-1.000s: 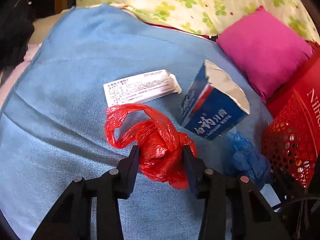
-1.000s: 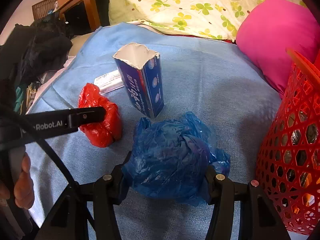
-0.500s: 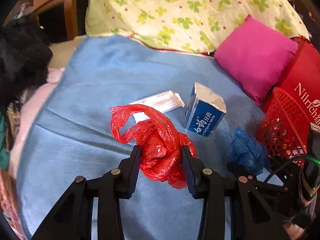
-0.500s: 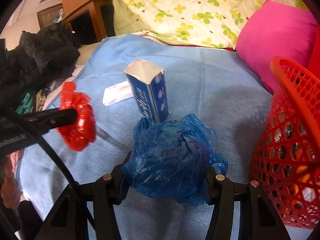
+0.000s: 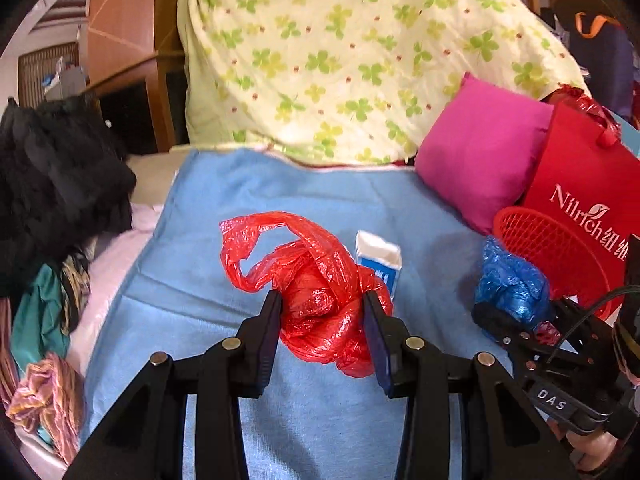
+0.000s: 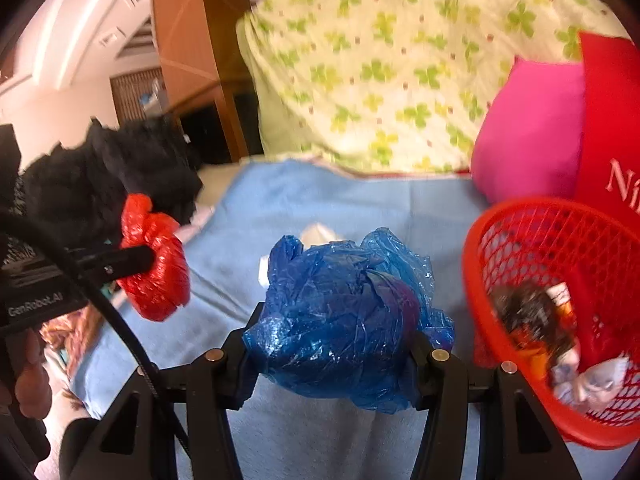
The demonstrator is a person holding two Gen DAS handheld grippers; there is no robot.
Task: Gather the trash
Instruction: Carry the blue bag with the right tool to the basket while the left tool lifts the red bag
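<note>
My left gripper (image 5: 322, 320) is shut on a crumpled red plastic bag (image 5: 320, 288) and holds it above the blue blanket (image 5: 224, 264). The red bag also shows in the right wrist view (image 6: 158, 276). My right gripper (image 6: 332, 340) is shut on a crumpled blue plastic bag (image 6: 340, 316), held in the air just left of the red mesh basket (image 6: 516, 224). The blue bag also shows in the left wrist view (image 5: 510, 280), beside the basket (image 5: 548, 236). A torn blue and white carton (image 5: 378, 260) stands on the blanket behind the red bag.
The basket holds several pieces of trash (image 6: 536, 316). A pink cushion (image 5: 480, 156) and a red shopping bag (image 5: 584, 184) stand at the right. A clover-print quilt (image 5: 340, 60) lies behind. Dark clothes (image 5: 56, 176) are piled at the left.
Both grippers have lifted with their bags, so the blanket and carton now look lower and farther. The right gripper with the blue bag has come up beside the basket's rim.
</note>
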